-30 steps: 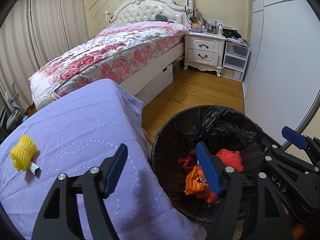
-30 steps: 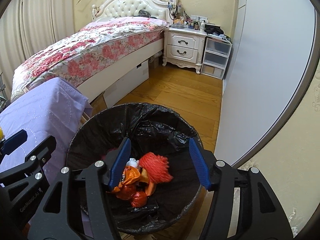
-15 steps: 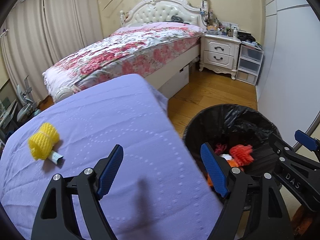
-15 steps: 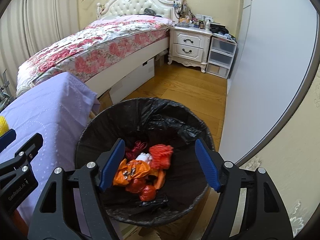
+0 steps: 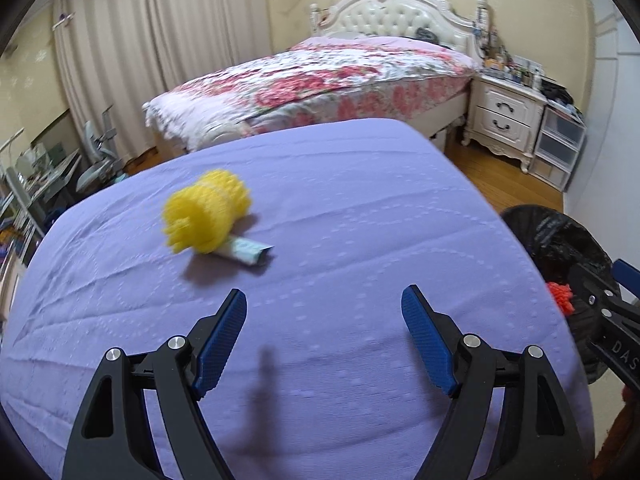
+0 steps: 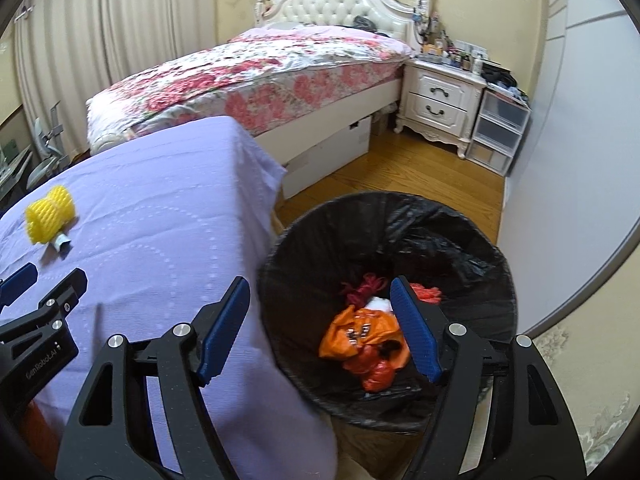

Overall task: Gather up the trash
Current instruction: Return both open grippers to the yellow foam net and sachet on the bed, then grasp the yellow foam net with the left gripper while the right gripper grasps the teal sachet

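Observation:
A yellow foam net [image 5: 206,215] lies on the purple tablecloth [image 5: 360,208], partly over a small pale wrapper [image 5: 249,252]. My left gripper [image 5: 323,309] is open and empty, above the cloth, short of the net and a little to its right. The net also shows in the right wrist view [image 6: 50,214]. My right gripper [image 6: 320,294] is open and empty, over the left rim of the black-lined trash bin [image 6: 460,240]. The bin holds orange bags [image 6: 360,332] and red netting [image 6: 366,286].
A bed with a floral cover [image 5: 340,68] stands behind the table. A white nightstand [image 6: 438,98] and plastic drawers [image 6: 500,128] stand at the back right. A white wardrobe wall [image 6: 580,140] runs along the right of the bin. Wooden floor [image 6: 400,172] lies between.
My left gripper has swung left from over the bin to over the purple cloth, bringing the yellow net close ahead. My right gripper has shifted left toward the bin's left rim.

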The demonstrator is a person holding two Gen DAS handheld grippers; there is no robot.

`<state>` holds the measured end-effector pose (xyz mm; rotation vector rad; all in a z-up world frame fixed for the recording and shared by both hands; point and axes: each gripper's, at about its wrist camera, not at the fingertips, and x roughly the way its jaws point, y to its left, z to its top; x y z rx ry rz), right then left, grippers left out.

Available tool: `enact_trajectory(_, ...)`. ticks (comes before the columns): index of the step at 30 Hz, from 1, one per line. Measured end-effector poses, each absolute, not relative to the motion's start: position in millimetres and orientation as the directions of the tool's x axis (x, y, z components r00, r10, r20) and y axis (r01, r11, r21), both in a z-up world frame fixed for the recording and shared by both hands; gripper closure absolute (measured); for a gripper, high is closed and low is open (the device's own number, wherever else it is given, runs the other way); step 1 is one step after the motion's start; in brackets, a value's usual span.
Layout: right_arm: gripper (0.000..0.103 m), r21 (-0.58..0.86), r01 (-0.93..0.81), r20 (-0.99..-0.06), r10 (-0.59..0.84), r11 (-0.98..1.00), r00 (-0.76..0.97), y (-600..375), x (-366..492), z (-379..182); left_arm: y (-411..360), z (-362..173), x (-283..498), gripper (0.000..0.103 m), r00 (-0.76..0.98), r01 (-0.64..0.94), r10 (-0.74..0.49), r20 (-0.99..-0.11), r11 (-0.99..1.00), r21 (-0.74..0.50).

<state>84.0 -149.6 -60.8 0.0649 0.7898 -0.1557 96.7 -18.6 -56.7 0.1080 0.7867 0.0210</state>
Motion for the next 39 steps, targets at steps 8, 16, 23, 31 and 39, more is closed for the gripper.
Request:
enact_trajectory(8,0.031,-0.016,0.067,-0.728,-0.058,0.998,0.683,-102,103,-59,30,-55,113,0.025,0.704,-0.075,0.124,-0.699,0.992,0.101)
enact_trajectory(16,0.031,-0.034,-0.001,-0.748,-0.025,0.999,0.663,-68,130,-61,61,-54,140,0.024,0.703,-0.136,0.167,-0.692,0.986,0.099)
enact_trajectory(23,0.031,-0.044,-0.023,-0.757,-0.018,0.999,0.653,-50,143,-64,73,-53,156,0.024,0.707,-0.14,0.156,-0.69,0.987,0.079)
enact_trajectory(31,0.031,-0.039,-0.018,-0.767,-0.019,0.999,0.641,-50,145,-68,73,-55,166,0.054,0.704,-0.081,0.093,-0.704,0.995,0.05)
enact_trajectory(39,0.031,-0.048,-0.019,-0.768,-0.025,0.999,0.64,-48,145,-69,77,-49,159,0.061,0.726,-0.065,0.071,-0.684,0.997,0.035)
